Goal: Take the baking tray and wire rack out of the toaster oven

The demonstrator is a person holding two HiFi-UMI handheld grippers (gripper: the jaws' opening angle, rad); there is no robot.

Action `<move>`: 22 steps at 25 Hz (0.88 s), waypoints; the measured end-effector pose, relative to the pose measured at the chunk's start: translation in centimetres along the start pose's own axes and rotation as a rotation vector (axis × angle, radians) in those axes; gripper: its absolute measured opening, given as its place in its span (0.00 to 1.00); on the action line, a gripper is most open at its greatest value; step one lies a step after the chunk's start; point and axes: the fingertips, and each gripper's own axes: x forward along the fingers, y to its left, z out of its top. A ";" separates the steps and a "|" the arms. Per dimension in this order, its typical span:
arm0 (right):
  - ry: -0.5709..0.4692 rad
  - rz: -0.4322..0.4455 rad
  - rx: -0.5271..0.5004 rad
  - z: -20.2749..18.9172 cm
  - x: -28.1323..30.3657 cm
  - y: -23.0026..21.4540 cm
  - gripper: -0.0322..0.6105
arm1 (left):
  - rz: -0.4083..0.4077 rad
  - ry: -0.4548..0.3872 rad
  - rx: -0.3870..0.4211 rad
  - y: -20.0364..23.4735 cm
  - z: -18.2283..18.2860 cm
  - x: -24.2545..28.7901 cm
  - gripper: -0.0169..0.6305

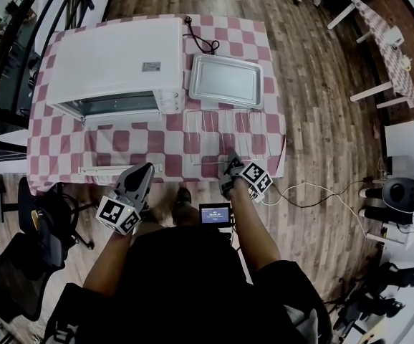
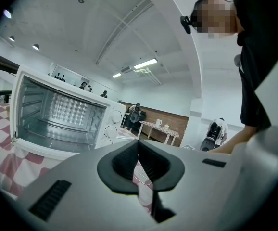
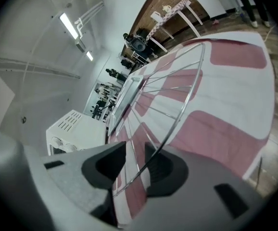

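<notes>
The wire rack lies with its near rim between the parted jaws of the right gripper — not gripped, the gripper angled downward. The left gripper is clenched on nothing.

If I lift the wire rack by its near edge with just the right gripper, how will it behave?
The wire rack is thin open wire, so probably light and stiff. Held only at its near rim, where the right gripper stands open around it, it would likely droop or swivel. Its round wire may slip in the pads.
</notes>
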 end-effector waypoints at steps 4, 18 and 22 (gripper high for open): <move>0.007 -0.083 -0.045 -0.3 -0.5 -0.6 0.34 | -0.010 -0.010 -0.004 -0.2 0.1 0.0 0.02; 0.008 -0.177 -0.036 -1.9 -3.5 -1.8 0.45 | -0.049 -0.015 -0.019 -0.3 -0.5 -0.2 0.02; -0.019 -0.024 0.032 -2.5 -4.5 0.2 0.45 | -0.065 -0.016 -0.010 -0.5 -0.4 -0.3 0.02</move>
